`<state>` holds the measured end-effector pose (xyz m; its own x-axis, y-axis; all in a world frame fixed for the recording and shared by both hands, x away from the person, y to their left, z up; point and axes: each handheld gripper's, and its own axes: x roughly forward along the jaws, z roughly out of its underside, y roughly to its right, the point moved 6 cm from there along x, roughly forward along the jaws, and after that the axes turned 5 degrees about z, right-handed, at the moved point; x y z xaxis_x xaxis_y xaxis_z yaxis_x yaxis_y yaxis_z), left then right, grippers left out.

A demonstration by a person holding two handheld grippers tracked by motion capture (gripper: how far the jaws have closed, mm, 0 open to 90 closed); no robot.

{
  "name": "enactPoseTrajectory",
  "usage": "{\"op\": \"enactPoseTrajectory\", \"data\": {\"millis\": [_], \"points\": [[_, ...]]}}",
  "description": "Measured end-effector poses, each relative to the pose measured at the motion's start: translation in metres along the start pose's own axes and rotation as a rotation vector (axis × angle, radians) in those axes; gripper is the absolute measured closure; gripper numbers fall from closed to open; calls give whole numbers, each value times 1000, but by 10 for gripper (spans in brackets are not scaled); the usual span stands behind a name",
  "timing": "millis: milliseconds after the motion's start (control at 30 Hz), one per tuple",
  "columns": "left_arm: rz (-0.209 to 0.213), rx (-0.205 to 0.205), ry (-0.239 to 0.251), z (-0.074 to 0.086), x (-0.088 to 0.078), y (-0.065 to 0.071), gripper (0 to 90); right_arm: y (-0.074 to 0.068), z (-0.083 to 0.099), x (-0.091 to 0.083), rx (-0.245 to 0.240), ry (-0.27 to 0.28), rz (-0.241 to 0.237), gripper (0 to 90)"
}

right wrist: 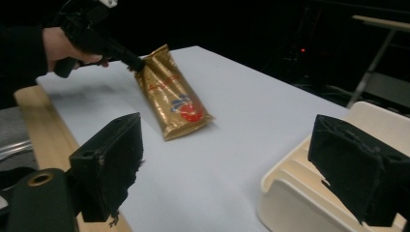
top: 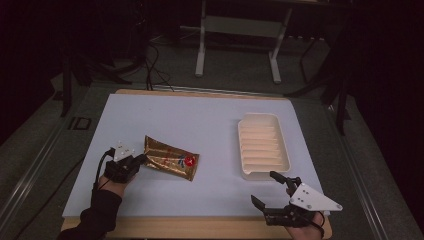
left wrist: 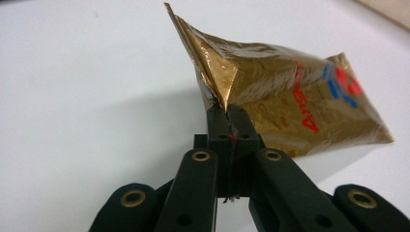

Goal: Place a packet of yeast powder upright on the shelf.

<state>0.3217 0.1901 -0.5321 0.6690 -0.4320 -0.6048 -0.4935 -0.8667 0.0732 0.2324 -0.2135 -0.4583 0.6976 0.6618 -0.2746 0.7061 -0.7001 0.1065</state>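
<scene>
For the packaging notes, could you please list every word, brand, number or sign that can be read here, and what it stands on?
Gold pouch, red lettering running along its face: not legible; the first strokes may be "An", the rest is blurred.
Gold pouch, red and blue round emblem: a logo shape, no readable characters.
Gold pouch in the high view and right gripper view: print too small to read.
Cream tray: no text.
</scene>
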Motion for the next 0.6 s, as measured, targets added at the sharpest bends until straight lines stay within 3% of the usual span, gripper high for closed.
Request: {"op": "enactPoseTrajectory", "data": {"millis": [100, 167, 267, 333, 433, 533, 600], "points": [[-25, 16, -8, -6, -4, 2, 900, -1, 1, 1, 9, -10, -12, 105], [-37, 40, -12, -10, -7, 4, 900, -2, 2, 1, 31, -16, -64, 106], [-53, 79, -4, -18, -11, 8, 900, -2, 4, 4, 5, -35, -77, 136], [-58, 105, 4, -23, -14, 11, 900, -4, 4, 4, -4, -11, -89, 134], [-44, 130, 10, -30, -15, 16, 900, -5, 1, 4, -68, 2, -59, 133], [-17, 158, 29, -38, -17, 22, 900, -5, 0, 2, -59, -1, -42, 132], [3, 189, 45, -43, -18, 27, 900, -3, -1, 1, -28, -19, -27, 126]]}}
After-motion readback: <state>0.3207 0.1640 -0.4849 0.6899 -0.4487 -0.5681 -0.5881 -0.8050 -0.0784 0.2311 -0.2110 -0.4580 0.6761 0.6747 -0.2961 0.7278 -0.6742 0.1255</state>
